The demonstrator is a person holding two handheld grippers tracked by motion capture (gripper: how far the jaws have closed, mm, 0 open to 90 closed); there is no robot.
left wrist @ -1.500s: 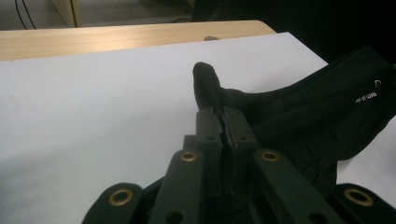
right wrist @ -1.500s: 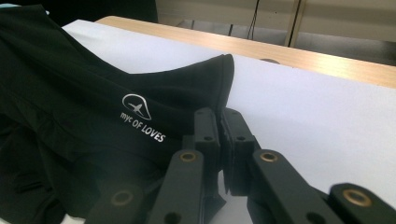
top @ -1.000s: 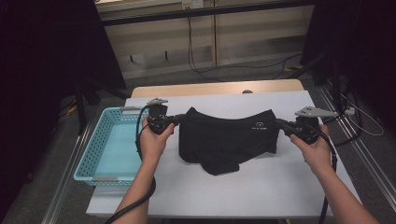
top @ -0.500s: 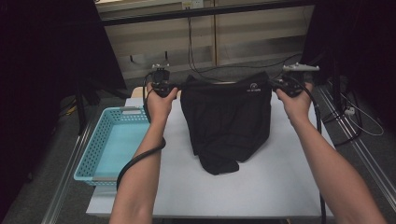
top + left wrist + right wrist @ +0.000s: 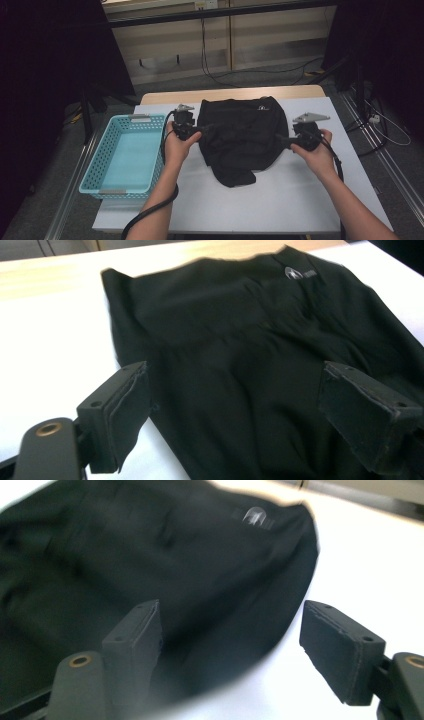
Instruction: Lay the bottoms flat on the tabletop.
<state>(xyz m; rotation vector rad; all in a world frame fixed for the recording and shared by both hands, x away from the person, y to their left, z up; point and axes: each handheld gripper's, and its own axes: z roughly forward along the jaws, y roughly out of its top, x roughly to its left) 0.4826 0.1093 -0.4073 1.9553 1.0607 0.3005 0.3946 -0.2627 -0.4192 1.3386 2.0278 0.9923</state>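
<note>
I'm holding the left tongs and right tongs wide, their jaws having just been opening, gripping nothing. The black garment is lying on the desk between them.

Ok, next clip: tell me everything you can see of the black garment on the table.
The black garment is soft, matte fabric lying rumpled and roughly folded on the white table, with a small white logo near its far edge and a loose flap trailing toward the person. The left gripper and right gripper sit at its side edges; their jaws have just been opening and stand apart over the cloth without pinching it. It lies right of the blue basket, not touching it.
</note>
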